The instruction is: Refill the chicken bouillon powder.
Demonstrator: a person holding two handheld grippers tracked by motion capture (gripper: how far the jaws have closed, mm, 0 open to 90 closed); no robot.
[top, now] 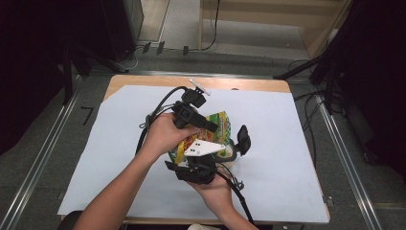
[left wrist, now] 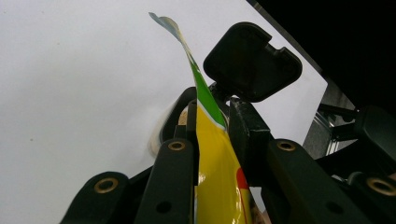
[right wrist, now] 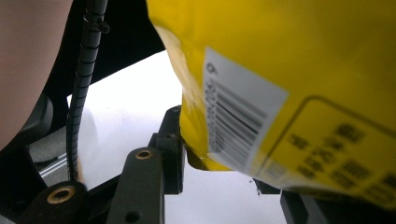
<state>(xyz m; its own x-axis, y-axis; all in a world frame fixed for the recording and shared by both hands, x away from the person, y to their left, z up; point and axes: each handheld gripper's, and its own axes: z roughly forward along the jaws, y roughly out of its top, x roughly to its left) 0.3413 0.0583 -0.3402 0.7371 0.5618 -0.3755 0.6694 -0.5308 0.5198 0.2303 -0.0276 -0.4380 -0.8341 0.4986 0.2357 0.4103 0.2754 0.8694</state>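
The table [top: 143, 82] carries a large white paper sheet [top: 287, 143] that covers most of its wooden top; everything I handle sits near the middle of that sheet.

The yellow snack bag [top: 219, 125] is the largest handled item. From the high view I see it held up off the sheet between my two hands, its printed face with a green edge turned up and toward the far side. Its long axis runs roughly from the near left to the far right of the table, with the far end raised. In the left gripper view the bag stands edge-on, a thin yellow-and-green strip rising from the bottom of the picture to a pointed top corner. In the right gripper view its barcode panel faces the camera, and the bag's lower edge hangs just above the sheet.

My left gripper [left wrist: 212, 135] has its two black jaws drawn together on the bag's thin edge, the pads pressing it from both sides. My left hand [top: 165, 132] grips the tool above the bag.

My right gripper [right wrist: 219, 163] comes in from the near side, with my right hand [top: 215, 189] beneath it. One jaw lies against the bag's lower corner; the other is hidden behind the bag, so I cannot tell whether this pair is clamped.
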